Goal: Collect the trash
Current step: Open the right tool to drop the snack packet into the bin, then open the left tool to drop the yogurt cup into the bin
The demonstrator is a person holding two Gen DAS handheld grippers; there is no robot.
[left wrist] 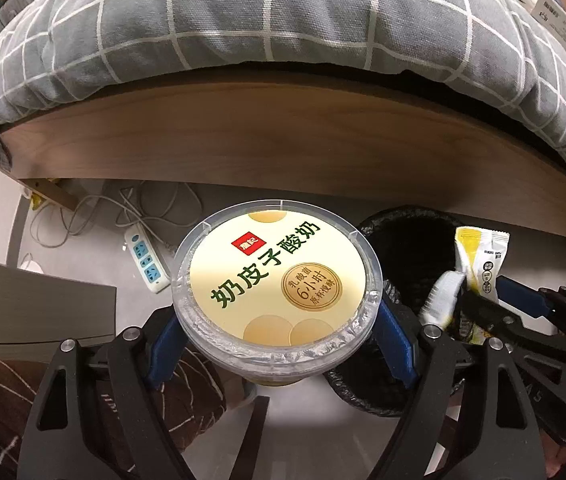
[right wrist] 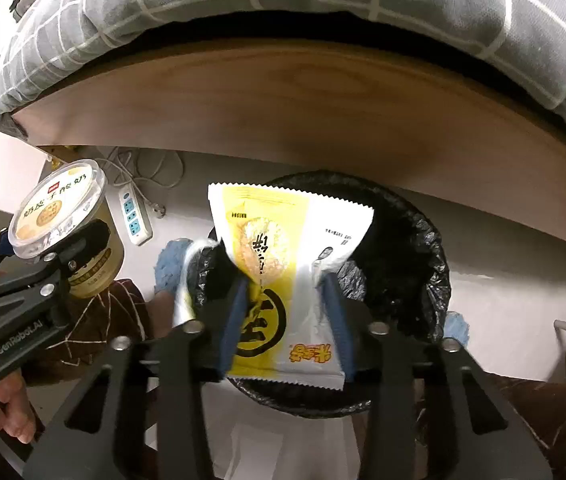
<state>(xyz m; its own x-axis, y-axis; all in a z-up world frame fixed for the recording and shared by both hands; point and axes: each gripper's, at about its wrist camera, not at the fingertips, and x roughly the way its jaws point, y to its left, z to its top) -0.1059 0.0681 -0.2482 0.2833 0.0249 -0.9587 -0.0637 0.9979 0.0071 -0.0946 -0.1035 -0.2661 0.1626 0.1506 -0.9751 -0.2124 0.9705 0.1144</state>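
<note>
A round yogurt cup (left wrist: 275,276) with a cream printed lid sits between the blue pads of my left gripper (left wrist: 279,320), which is shut on its sides. The cup hangs just left of a bin lined with a black bag (left wrist: 399,232). In the right wrist view a yellow and white snack wrapper (right wrist: 283,232) lies flat between the fingers of my right gripper (right wrist: 285,280), right above the bin (right wrist: 415,248). The pads stand apart and do not press the wrapper. The left gripper (right wrist: 43,240) and the cup (right wrist: 55,208) show at the left of that view.
A wooden bed frame (left wrist: 283,136) under a grey checked quilt (left wrist: 283,20) runs just behind the bin. A white power strip (left wrist: 145,260) with cables lies on the floor at the left. A grey cabinet corner (left wrist: 23,304) is at the near left. A hand (right wrist: 11,412) holds the left gripper.
</note>
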